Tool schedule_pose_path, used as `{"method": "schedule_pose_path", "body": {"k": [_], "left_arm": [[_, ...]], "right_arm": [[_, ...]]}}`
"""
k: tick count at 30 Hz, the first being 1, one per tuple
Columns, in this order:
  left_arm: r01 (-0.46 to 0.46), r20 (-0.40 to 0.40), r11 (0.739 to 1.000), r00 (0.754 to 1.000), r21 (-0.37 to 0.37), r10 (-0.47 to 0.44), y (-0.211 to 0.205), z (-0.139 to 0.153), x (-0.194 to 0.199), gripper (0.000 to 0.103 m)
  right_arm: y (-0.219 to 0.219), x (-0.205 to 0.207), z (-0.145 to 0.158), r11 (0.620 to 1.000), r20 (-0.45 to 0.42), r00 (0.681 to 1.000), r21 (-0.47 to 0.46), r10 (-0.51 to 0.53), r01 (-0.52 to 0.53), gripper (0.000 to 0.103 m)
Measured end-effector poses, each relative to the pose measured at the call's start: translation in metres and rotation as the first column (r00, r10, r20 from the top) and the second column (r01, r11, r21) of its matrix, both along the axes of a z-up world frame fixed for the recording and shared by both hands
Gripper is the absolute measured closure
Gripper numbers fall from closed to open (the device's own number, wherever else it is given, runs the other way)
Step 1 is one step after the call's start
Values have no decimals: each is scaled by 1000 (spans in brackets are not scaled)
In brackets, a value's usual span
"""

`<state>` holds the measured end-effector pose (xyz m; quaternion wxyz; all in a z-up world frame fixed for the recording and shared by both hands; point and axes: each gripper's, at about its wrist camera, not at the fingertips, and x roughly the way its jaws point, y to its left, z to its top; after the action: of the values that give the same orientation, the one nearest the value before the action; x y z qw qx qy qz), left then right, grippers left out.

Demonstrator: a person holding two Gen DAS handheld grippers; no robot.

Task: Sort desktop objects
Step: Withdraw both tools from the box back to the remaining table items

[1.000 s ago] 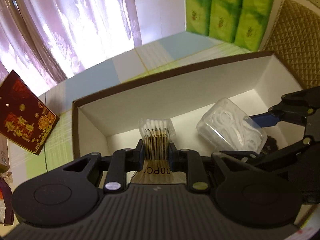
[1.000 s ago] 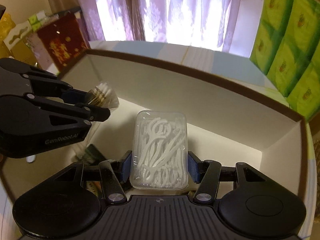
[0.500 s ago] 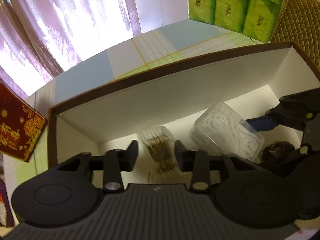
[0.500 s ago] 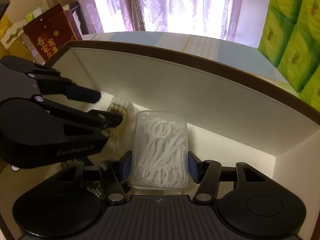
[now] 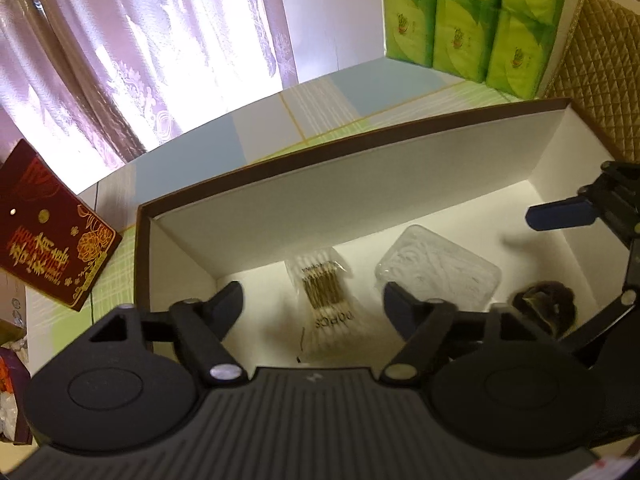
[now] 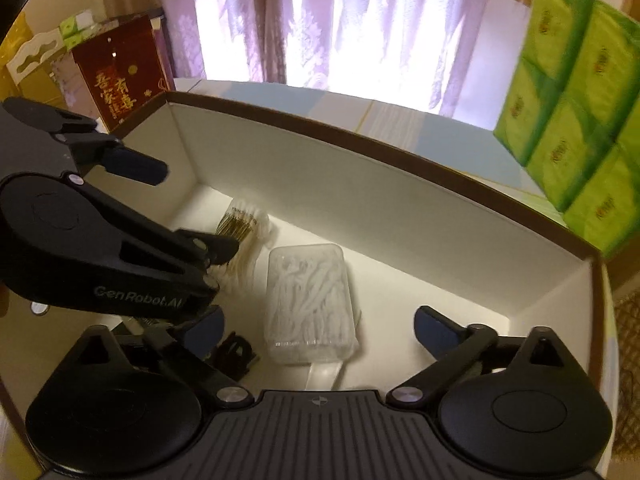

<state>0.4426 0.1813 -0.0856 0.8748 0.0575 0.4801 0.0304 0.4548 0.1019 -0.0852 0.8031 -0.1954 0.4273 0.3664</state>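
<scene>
Inside the box (image 5: pixel 360 184), the swab packet (image 5: pixel 322 294) lies lengthwise between the left gripper's (image 5: pixel 314 304) opening, untouching jaws. The floss case (image 6: pixel 310 304) lies likewise, free between the right gripper's (image 6: pixel 320 326) opening jaws.

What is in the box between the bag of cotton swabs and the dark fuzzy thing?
The clear case of floss picks lies between the cotton swab bag and the dark fuzzy thing, on the box floor. The left wrist view shows it.
</scene>
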Motion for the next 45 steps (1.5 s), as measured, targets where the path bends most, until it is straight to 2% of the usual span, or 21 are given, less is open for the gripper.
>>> {"method": "schedule_pose_path", "body": {"k": [3, 5, 21, 29, 37, 45], "left_arm": [[-22, 18, 1000, 1000, -10, 22, -4, 8, -10, 6], [-35, 27, 999, 999, -13, 35, -6, 14, -18, 5], [-128, 86, 990, 987, -61, 133, -27, 66, -96, 1], [-175, 115, 980, 976, -98, 186, -39, 85, -152, 1], [-243, 108, 963, 961, -119, 256, -45, 81, -220, 1], [-260, 36, 961, 964, -96, 265, -63, 53, -280, 1]], "right_arm": [[-9, -8, 6, 1000, 0, 1000, 11, -29, 29, 2], [-15, -13, 9, 999, -4, 999, 10, -50, 50, 2], [-71, -70, 55, 989, 69, 988, 78, -135, 130, 2], [-101, -110, 73, 982, 78, 987, 136, -142, 131, 2], [-138, -146, 80, 979, 68, 992, 181, -106, 92, 2], [-163, -182, 62, 987, 44, 999, 161, -24, 17, 2]]}}
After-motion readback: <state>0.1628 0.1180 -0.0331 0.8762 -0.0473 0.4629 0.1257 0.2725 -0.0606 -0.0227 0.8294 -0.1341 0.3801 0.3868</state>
